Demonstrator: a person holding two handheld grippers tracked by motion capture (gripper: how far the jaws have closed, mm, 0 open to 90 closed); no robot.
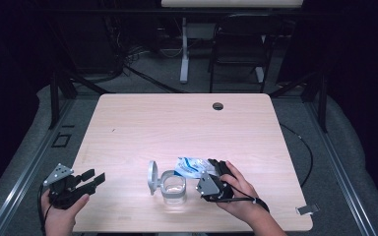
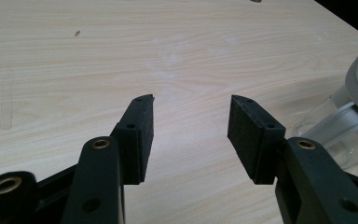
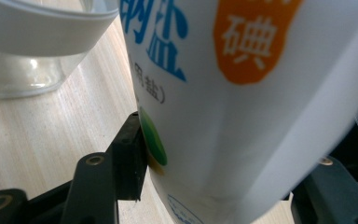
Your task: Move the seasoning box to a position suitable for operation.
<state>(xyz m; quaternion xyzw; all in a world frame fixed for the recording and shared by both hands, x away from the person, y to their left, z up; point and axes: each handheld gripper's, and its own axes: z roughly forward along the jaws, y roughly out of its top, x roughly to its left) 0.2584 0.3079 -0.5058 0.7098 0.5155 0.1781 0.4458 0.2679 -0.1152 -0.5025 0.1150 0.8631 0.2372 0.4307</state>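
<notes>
A white salt bag (image 1: pixel 192 166) with blue print and an orange patch lies near the table's front middle. My right gripper (image 1: pixel 212 166) is shut on its right end. In the right gripper view the bag (image 3: pixel 242 93) sits between the black jaws, and the left pad (image 3: pixel 130 154) presses on it. Just left of the bag stands a clear glass jar (image 1: pixel 173 187), its grey hinged lid (image 1: pixel 152 177) swung open to the left. My left gripper (image 1: pixel 96 177) stands open at the front left with nothing between its pads (image 2: pixel 142 135). The jar (image 2: pixel 340 135) is off to its right.
The wooden table (image 1: pixel 177 123) has a cable hole (image 1: pixel 218 105) at its far edge. A small grey clip (image 1: pixel 307 209) lies at the front right corner. A black chair (image 1: pixel 238 44) and a desk leg (image 1: pixel 184 54) stand beyond the table.
</notes>
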